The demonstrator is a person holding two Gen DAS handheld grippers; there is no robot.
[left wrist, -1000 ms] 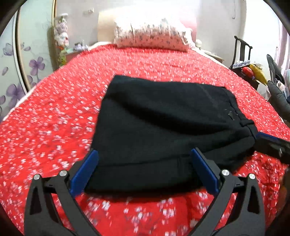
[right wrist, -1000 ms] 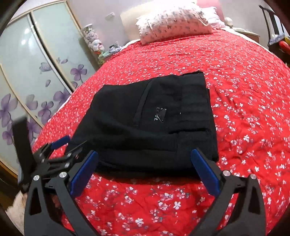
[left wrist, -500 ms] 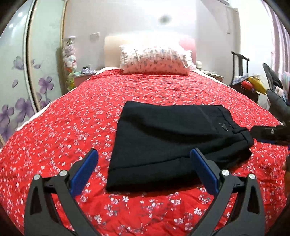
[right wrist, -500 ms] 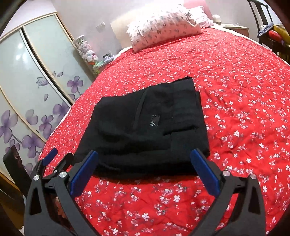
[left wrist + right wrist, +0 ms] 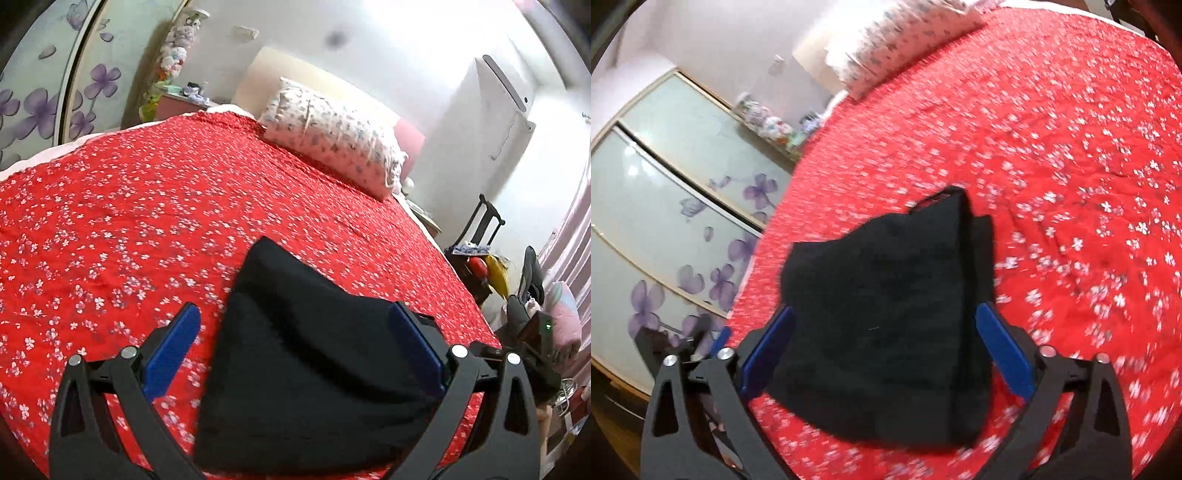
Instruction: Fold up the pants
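My pants (image 5: 314, 369) lie folded compactly on the bed (image 5: 147, 221); both my left claw (image 5: 291, 350) and right claw (image 5: 886, 347) hang open, empty. Folding looks finished; next, withdraw.

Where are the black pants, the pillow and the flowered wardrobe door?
black pants (image 5: 314, 362), left wrist view, middle of the folded cloth.
pillow (image 5: 332, 144), left wrist view, its flowered face.
wardrobe door (image 5: 665, 206), right wrist view, glass panel.

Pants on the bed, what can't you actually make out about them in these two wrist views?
- Near edge of the pants: left wrist view, hidden behind the left gripper, cut off by the bottom edge.
- Fold layers and any pocket or logo: right wrist view, motion blur smears the black fabric.
- Contact: the right gripper has its jaws wide apart; whether either gripper's fingers touch the cloth is unclear.
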